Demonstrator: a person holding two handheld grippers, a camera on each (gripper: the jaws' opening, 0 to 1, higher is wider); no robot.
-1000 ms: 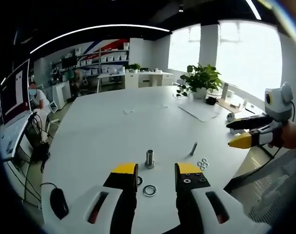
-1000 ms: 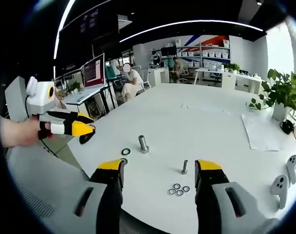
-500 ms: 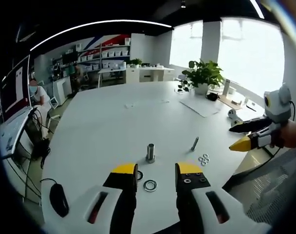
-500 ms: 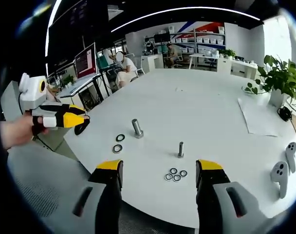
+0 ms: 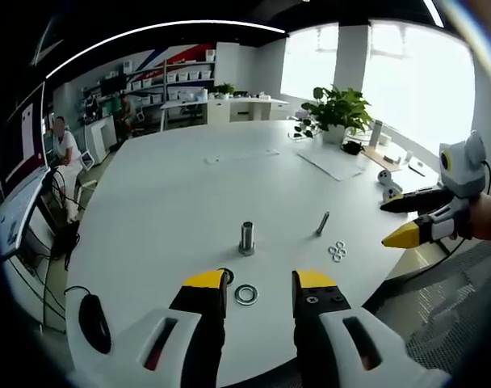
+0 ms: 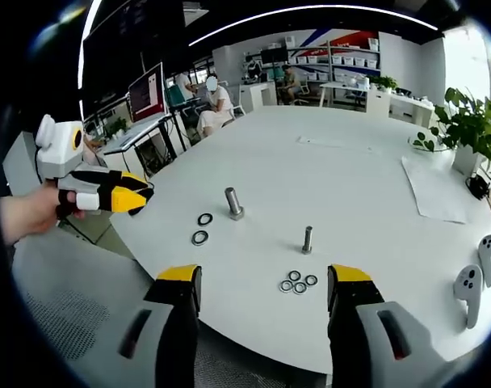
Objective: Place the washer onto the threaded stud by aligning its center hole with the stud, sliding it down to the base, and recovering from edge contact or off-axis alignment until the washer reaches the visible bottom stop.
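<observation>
white table (image 5: 165, 202) bears a mouse (image 5: 93, 322) beside left claw (image 5: 258, 284).

L yellow-tipped white two-jaw gripper (image 5: 260, 288): jaws apart, empty. R yellow-tipped white two-jaw gripper (image 6: 264, 284): jaws wide apart, empty.

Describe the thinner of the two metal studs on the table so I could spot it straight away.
On the big white table, look near the edge closest to the two handheld grippers. Two studs stand there: a thick stud with two large rings beside it, and the thin stud. The thin one is slimmer and has a cluster of small washers lying just in front of it.
</observation>
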